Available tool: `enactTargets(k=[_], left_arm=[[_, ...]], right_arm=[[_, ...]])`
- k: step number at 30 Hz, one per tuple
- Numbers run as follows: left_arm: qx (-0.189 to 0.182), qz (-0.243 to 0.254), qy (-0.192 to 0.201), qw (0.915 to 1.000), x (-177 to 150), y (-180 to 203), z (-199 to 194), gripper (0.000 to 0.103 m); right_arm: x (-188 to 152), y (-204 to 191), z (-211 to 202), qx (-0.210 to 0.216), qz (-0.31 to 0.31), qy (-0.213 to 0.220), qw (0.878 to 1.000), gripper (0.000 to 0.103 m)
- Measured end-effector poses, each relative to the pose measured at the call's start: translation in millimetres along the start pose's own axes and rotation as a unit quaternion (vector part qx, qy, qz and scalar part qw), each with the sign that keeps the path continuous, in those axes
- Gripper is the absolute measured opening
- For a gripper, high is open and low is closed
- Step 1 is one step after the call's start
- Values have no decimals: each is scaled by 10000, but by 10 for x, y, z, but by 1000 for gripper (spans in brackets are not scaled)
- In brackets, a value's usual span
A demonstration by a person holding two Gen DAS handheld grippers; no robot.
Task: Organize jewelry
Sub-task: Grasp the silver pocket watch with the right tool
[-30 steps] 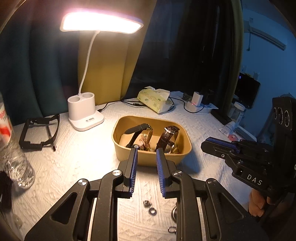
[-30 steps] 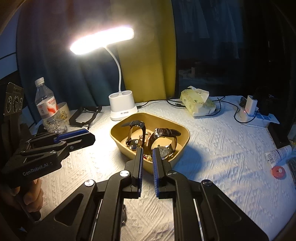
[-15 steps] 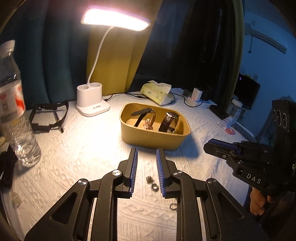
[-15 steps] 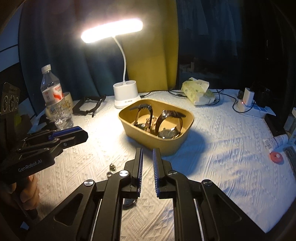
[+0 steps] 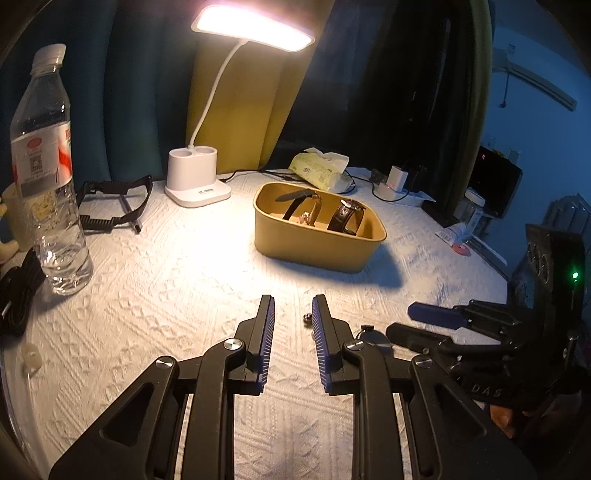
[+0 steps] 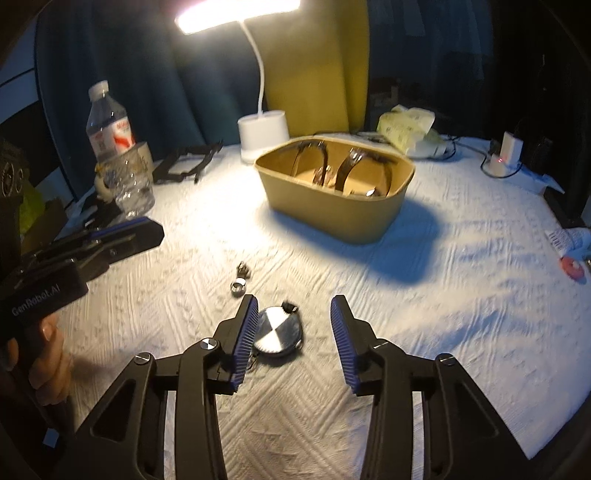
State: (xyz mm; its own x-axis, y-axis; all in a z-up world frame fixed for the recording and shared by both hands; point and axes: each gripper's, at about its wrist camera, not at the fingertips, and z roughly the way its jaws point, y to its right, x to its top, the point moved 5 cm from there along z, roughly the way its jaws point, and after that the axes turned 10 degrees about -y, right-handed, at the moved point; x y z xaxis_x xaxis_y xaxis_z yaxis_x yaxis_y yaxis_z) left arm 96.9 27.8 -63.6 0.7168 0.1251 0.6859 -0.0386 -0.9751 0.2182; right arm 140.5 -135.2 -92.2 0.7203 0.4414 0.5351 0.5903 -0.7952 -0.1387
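Now that both tongs have drawn back from the yellow tray (image 6: 334, 218), the right tongs (image 6: 291, 334) have spread wide around the round watch case (image 6: 277, 331) lying on the surface (image 6: 461, 295), while the left tongs (image 5: 293, 338) hover narrowly parted and empty, suggesting a pickup.

Table covered with white textured cloth (image 5: 155, 295). White desk lamp (image 5: 197, 181) at the back, lit, gooseneck up to a flat bright head (image 5: 255, 24); warm pool of light on the cloth, edges of the room dim. Behind: dark blue curtain (image 5: 140, 92) with a yellow curtain panel (image 5: 243, 103) beside it. Far right, bluish wall (image 5: 546, 122) with a dark screen (image 5: 495, 181) below.
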Motion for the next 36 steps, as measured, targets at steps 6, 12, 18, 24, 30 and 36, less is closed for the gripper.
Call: enactTargets(k=[6,12,18,24,30,36], left_arm=[[-1,-74,-70,9999,-70,-42,37,23],[-60,-202,-139,9997,-77,-97,69,23],[-51,-219,-199,9995,-82,-100,91,23],[43,-142,-188,9997,-85,-55,93,23],[128,-40,-266,9996,-102,37,110,23],[173,100,-353,9992,-100,198,137,23]], right_arm=[[-58,-62,158,7,-20,-241,9997,41],[-58,-123,232,-70,-84,-347,9993,41],[-73,-185,247,-279,-311,-284,9987,42],[-120,-211,203,47,-421,-200,9989,40],[-165,-277,94,253,-559,-46,9981,40],[-179,-112,-21,285,-385,135,9988,40]])
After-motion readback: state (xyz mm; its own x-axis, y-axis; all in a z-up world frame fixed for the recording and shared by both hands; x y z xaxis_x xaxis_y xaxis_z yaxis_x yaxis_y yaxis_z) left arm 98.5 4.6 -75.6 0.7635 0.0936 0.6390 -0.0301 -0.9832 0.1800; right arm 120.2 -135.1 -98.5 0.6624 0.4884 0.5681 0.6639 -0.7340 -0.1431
